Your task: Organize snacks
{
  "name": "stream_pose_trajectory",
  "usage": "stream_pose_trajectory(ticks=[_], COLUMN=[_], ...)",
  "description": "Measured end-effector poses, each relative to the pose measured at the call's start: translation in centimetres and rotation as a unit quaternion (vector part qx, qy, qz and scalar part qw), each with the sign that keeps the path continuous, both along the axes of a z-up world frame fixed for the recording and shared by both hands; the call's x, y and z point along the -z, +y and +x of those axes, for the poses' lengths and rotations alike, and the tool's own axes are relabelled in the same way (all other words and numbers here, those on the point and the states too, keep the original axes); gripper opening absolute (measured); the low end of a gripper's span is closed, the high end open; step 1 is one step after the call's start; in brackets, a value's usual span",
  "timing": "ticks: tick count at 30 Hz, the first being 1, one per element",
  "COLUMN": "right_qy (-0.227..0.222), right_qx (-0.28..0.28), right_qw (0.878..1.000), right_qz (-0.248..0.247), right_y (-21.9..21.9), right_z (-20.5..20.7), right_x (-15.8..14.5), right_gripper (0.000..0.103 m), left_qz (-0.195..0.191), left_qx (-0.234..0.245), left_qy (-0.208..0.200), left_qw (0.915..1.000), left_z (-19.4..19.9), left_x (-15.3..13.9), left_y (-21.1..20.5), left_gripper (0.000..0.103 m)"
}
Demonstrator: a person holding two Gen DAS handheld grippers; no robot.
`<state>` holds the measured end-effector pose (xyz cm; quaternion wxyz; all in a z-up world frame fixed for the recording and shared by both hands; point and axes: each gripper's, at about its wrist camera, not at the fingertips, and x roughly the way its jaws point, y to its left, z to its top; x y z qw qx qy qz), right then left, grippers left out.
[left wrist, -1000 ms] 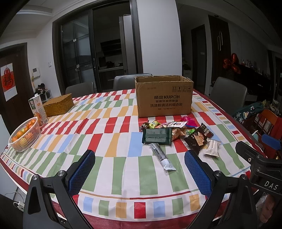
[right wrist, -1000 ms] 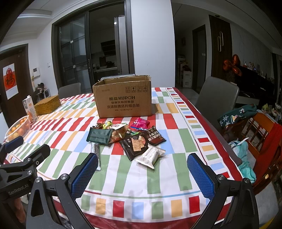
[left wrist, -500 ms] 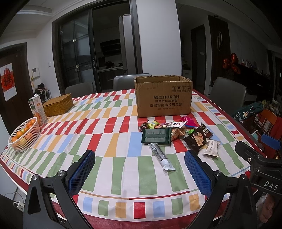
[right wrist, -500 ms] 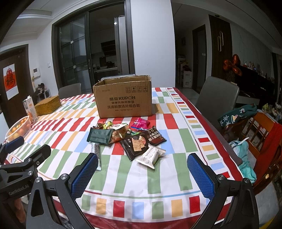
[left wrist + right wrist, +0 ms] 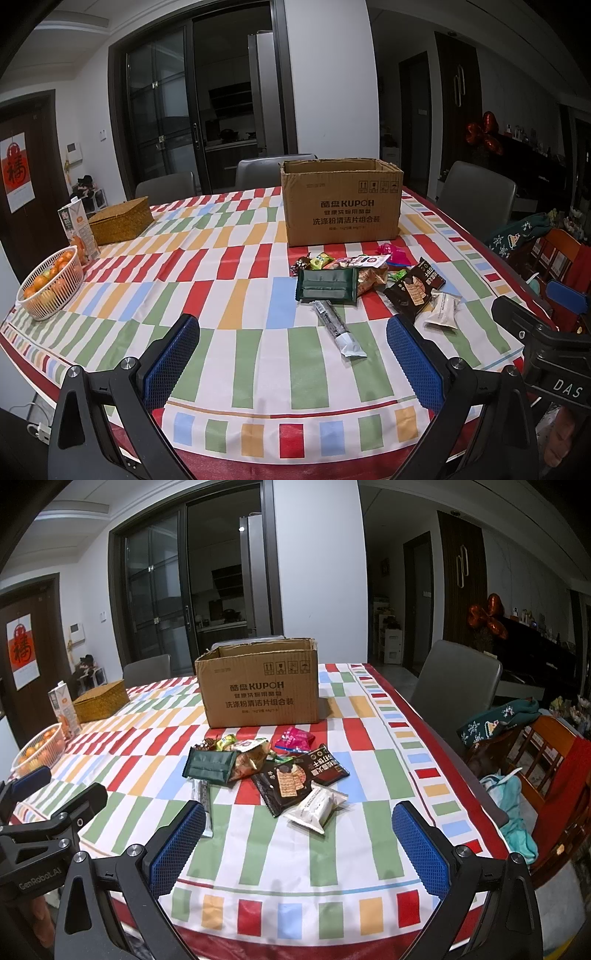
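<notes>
Hovering spread wide and empty at the near edge of the striped-cloth bench (image 5: 236,354), left tool (image 5: 293,354) and right tool (image 5: 299,836), likely lining up a first pick. Lying loose ahead of both tools, the heap of assorted foil snack packets (image 5: 273,771), just before the open brown cardboard box (image 5: 260,686), probably the destination. Standing well off to the left, out of the way, white fruit basket (image 5: 51,284), juice carton (image 5: 78,230) and woven straw box (image 5: 121,224).

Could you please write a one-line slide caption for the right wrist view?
Open right gripper above the table edge, facing a snack pile in front of an open cardboard box.
</notes>
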<state>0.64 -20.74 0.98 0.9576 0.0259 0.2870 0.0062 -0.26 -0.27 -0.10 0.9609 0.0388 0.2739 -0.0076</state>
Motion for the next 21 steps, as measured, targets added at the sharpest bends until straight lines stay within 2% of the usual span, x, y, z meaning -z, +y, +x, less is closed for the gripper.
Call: stream_pose_trajectory(ticks=[21], right_qy=[0.002], right_qx=[-0.001], right_qw=[1.000], right_qz=[0.001], right_y=[0.03], right_z=[0.06], right_x=[0.20], right_gripper=[0.102], left_qz=[0.000], left_qx=[0.000], left_qy=[0.000], left_qw=[1.0000], left_z=[-0.01], left_x=[0.06], left_y=[0.00], left_gripper=[0.103])
